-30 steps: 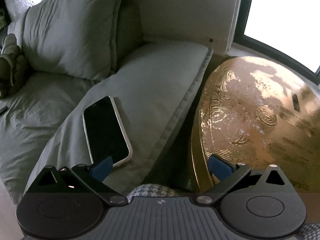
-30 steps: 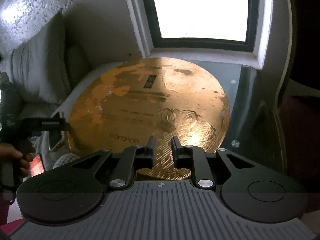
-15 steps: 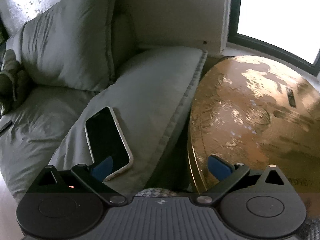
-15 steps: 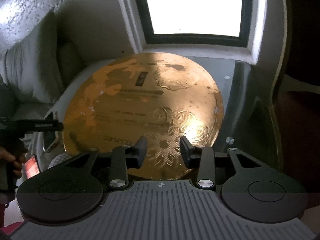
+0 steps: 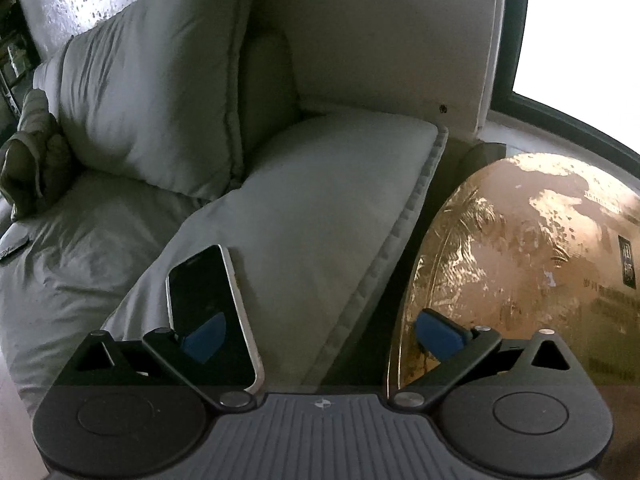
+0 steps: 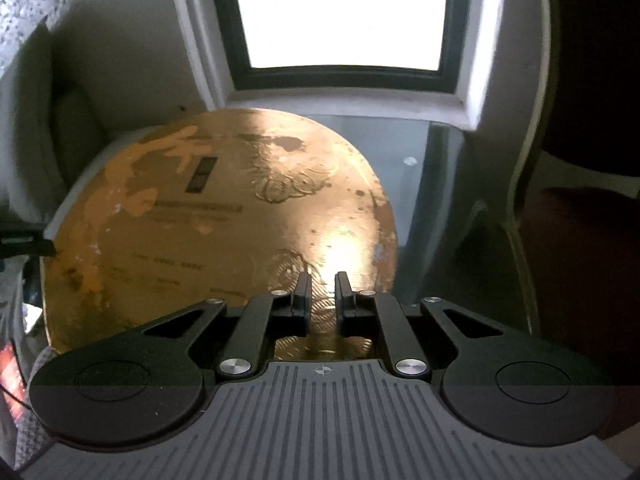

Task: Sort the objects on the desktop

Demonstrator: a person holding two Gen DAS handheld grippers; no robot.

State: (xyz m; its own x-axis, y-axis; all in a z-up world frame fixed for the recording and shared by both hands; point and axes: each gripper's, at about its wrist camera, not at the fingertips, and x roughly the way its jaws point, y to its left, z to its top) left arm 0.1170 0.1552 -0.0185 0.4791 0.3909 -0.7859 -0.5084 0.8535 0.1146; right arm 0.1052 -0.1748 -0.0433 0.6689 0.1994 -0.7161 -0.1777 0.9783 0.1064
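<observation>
A phone [image 5: 208, 304] with a black screen and pale case lies face up on a grey sofa cushion [image 5: 320, 208]. My left gripper [image 5: 320, 336] is wide open and empty, its left blue pad [image 5: 204, 338] over the phone's near end, its right pad [image 5: 436, 338] over the edge of a round gold board [image 5: 520, 264]. The gold board [image 6: 208, 232] lies on a glass table [image 6: 436, 168] in the right wrist view. My right gripper [image 6: 323, 296] hovers over the board's near edge, jaws nearly closed with a narrow gap, holding nothing.
Grey sofa back cushions [image 5: 152, 104] stand behind the phone. An olive cloth [image 5: 32, 160] lies at the far left. A bright window [image 6: 340, 12] sits behind the glass table. A dark chair [image 6: 580, 260] stands at the right. The other gripper's tip [image 6: 28, 244] shows at the left edge.
My left gripper moved closer to the phone and turned left. My right gripper opened half a second ago and has closed again to a narrow gap.
</observation>
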